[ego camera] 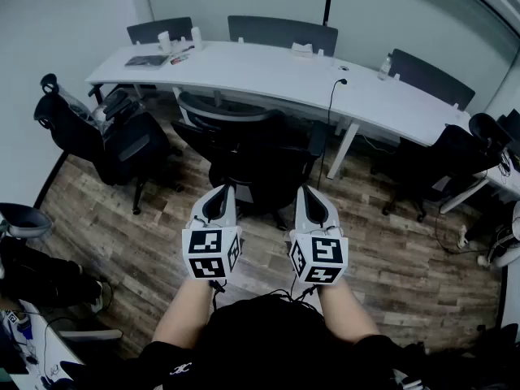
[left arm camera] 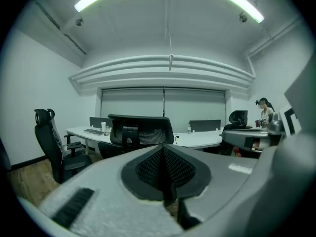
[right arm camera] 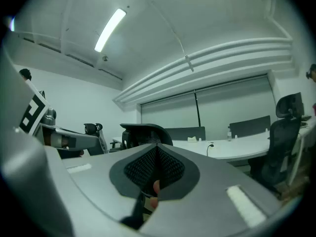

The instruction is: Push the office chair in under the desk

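Observation:
A black mesh-backed office chair stands on the wood floor in front of the long white curved desk, its back turned toward me. My left gripper and right gripper are held side by side just short of the chair, pointing at it. Both are shut with nothing between the pads. In the left gripper view the closed left gripper points at the chair back, with the desk behind it. In the right gripper view the closed right gripper faces the same chair and desk.
Another black chair stands to the left and one to the right. Further chairs line the desk's far side. A keyboard, a bottle and a hanging cable are at the desk. A person stands far right.

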Demonstrator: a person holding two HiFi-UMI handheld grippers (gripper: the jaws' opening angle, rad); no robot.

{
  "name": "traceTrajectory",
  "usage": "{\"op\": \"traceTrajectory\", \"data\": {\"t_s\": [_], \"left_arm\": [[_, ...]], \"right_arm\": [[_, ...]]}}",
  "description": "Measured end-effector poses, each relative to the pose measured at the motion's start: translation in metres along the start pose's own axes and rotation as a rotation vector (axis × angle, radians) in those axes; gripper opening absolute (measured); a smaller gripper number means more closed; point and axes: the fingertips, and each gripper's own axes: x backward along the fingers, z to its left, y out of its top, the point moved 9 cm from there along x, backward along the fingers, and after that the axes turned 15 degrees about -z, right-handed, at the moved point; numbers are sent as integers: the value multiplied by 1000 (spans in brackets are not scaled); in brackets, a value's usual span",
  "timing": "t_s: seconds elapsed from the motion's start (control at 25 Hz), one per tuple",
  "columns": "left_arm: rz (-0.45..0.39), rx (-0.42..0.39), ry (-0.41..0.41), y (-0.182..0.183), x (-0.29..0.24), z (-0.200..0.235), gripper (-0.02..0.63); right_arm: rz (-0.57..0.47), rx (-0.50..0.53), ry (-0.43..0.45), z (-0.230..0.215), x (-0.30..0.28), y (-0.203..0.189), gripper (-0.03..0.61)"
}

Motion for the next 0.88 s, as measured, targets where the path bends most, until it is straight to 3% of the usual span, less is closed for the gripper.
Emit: {"op": "traceTrajectory", "data": {"t_s": [0.4,0.88], "left_arm": [[4,-4,17,-6,-8,-21,9],[40,-11,74,-18,-14,-33,9]], "right_arm": [[-17,-52,25,-24,3,-3,8],[45,-74,84,-42,-6,-20,9]]}}
